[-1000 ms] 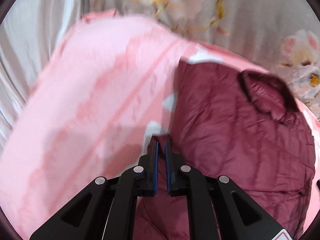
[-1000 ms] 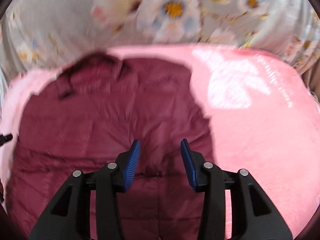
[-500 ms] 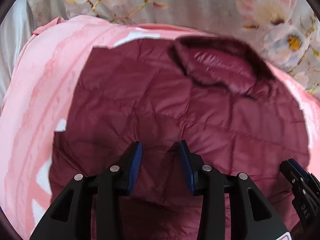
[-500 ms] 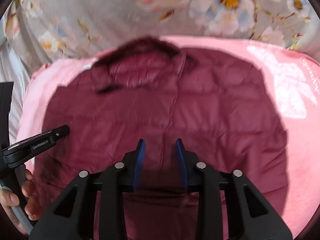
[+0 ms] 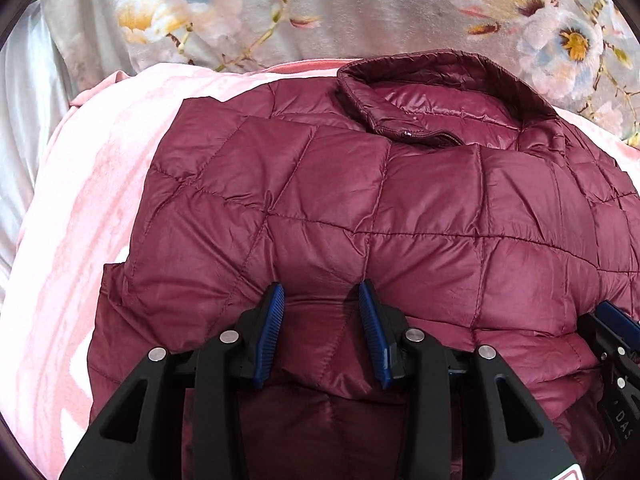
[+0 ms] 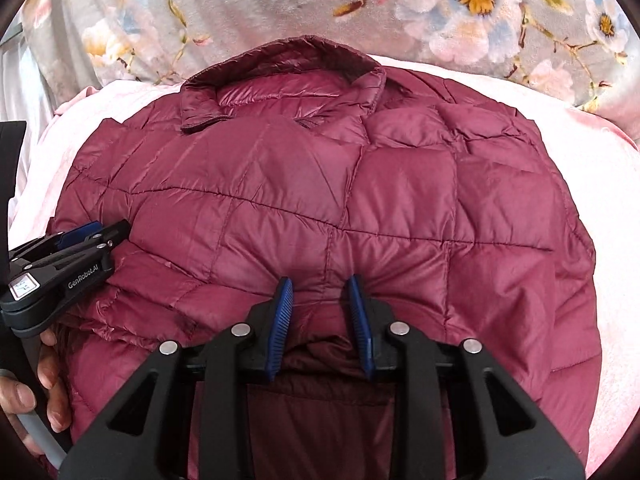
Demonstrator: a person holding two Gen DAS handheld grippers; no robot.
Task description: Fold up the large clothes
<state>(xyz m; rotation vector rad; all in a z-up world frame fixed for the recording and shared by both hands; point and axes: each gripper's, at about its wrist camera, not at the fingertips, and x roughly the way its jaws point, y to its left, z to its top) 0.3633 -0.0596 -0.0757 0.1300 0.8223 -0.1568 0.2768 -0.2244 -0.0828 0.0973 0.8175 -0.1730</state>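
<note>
A maroon quilted puffer jacket (image 5: 360,208) lies folded on a pink blanket (image 5: 80,200), collar (image 5: 440,80) at the far side. It also fills the right wrist view (image 6: 340,200). My left gripper (image 5: 322,300) is open, its fingers astride a puffed fold at the jacket's near edge. My right gripper (image 6: 320,286) is open too, its fingers set around a raised fold at the near edge. The left gripper also shows in the right wrist view (image 6: 96,232), resting on the jacket's left side. The right gripper's tip shows at the right edge of the left wrist view (image 5: 616,320).
A grey floral bedcover (image 6: 400,12) lies beyond the blanket. The pink blanket (image 6: 620,200) extends to both sides of the jacket. A hand (image 6: 44,392) holds the left gripper's handle at lower left.
Both grippers swung over the jacket's middle and came close to its near edge. The left gripper opened from shut. The right jaws narrowed slightly.
</note>
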